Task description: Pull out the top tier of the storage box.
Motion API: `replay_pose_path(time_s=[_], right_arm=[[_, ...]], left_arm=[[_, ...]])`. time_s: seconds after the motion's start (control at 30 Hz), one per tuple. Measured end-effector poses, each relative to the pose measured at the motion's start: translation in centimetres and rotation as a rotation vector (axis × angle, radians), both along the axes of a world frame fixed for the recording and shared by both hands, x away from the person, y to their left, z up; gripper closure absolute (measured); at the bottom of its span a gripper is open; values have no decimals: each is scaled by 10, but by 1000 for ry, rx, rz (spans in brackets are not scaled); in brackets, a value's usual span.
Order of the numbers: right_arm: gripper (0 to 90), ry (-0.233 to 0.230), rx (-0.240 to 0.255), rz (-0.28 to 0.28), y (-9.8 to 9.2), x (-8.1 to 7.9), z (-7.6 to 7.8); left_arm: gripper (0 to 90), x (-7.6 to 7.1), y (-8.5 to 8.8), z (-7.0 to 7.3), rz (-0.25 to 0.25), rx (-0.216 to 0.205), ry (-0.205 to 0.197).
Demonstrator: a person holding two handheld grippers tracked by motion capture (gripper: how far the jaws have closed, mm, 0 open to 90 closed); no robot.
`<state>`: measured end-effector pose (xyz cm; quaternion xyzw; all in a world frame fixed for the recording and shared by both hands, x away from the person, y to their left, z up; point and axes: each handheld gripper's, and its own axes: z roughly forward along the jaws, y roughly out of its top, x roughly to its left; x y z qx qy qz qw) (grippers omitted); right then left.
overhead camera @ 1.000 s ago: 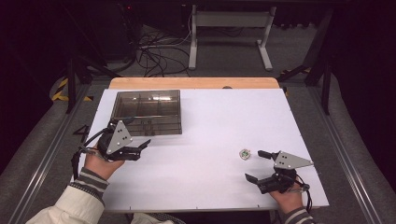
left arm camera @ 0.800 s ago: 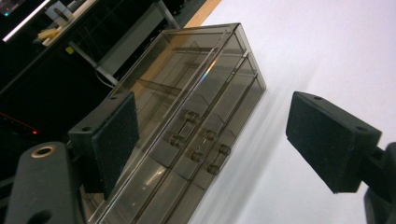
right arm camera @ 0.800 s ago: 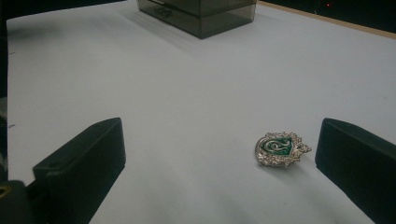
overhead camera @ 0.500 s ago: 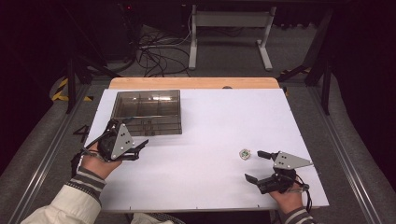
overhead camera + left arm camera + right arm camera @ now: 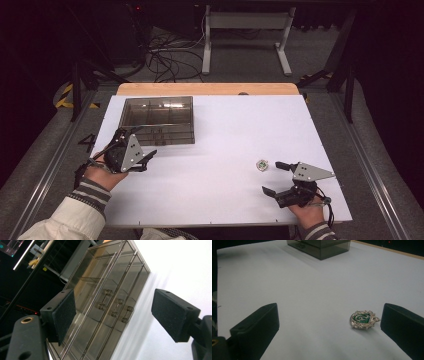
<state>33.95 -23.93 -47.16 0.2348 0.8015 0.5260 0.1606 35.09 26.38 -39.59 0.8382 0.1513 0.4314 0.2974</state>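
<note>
A smoky clear drawer box [image 5: 157, 120] stands on the white table [image 5: 225, 130] and serves as the landmark here. The left gripper [image 5: 134, 150] sits just in front of the box's near left corner, held in the person's left hand [image 5: 102, 172], whose striped cuff and pale sleeve come in from the bottom edge. The forearm slants up and inward toward the box, and the gripper is rolled so that its grey plate faces up and to the side. In the left gripper view the foam pads [image 5: 63, 312] stand wide apart with nothing clamped between them; the drawer fronts with their small round knobs [image 5: 117, 308] lie beyond the gap, apart from the pads. This gripper is released.

Well away from the box, toward the near right part of the table, lies a small silver badge with a green centre [image 5: 262, 165]. It lies flat on the table. The right gripper [image 5: 274, 177] is just beside it, held low and roughly level in the right hand [image 5: 307, 210], pointing back across the table toward the box. Its jaws are spread wide and hold nothing. In the right gripper view the badge [image 5: 363, 319] lies close to one black jaw, seemingly a little ahead of the tips rather than squarely between them, and untouched.
</note>
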Motion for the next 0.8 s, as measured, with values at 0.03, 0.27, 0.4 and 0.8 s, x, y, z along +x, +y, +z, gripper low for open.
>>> replay_pose_path(time_s=[0.03, 0.27, 0.4, 0.8], right_arm=[[27, 0, 0, 0, 0, 0, 0], [29, 3, 1, 3, 0, 0, 0], [30, 5, 2, 3, 0, 0, 0], [34, 4, -2, 3, 1, 0, 0]], left_arm=[[205, 0, 0, 0, 0, 3, -1], [266, 1, -1, -5, 17, 77, -51], [296, 3, -2, -10, 29, 133, -87], [385, 2, -8, -21, 83, 240, -186]])
